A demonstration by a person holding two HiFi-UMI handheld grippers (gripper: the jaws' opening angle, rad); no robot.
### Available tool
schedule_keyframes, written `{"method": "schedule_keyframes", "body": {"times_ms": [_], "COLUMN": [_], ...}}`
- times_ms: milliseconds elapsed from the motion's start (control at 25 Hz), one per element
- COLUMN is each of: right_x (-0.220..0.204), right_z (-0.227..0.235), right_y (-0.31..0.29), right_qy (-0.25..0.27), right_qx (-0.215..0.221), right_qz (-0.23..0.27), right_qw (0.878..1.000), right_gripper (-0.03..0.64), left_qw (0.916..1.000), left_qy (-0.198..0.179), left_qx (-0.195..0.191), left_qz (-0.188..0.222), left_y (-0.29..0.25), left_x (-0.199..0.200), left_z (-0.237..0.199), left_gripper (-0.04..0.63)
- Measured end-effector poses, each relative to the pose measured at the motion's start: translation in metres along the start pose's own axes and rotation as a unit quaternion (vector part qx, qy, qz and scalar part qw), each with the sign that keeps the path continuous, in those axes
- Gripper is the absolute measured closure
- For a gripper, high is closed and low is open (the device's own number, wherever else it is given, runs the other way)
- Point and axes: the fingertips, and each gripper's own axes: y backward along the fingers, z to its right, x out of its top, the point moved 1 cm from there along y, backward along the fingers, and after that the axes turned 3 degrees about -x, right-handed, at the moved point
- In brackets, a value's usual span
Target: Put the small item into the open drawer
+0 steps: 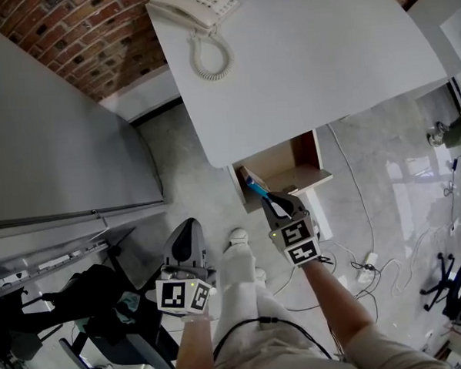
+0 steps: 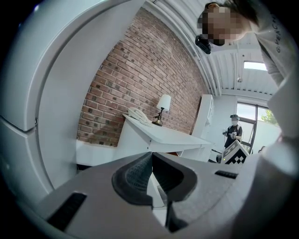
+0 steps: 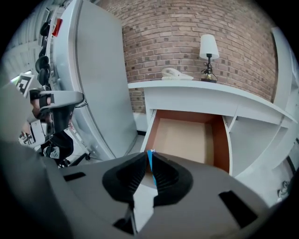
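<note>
Right gripper view showed the right gripper [image 3: 149, 154] clamped on a thin, flat blue item [image 3: 150, 159], held just before the open white drawer with brown inside [image 3: 184, 140]. The left gripper [image 2: 151, 156] was closed, empty.
</note>
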Motion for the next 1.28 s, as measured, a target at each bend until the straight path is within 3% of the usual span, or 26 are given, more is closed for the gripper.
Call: {"method": "schedule_keyframes", "body": {"times_ms": [320,1280], "right_x": [0.02,0.079], "right_z": [0.003,0.008], "right_y": [0.035,0.145], "right_qy": [0.006,-0.033], "right_qx": [-0.002,-0.003], "right_qz": [0.03,0.121], "right_qw": [1.0,0.992], "right_gripper": [0.609,0.612], "left_qw": [0.9999,0.9976], "left_qy": [-0.014,-0.057], "left_qx": [-0.003,-0.004], "left_qz": [0.008,0.038], "left_y": [0.015,0.064], "left_x": [0.02,0.086], "left_z": [0.018,0.05], "left_gripper": [0.591,0.591]}}
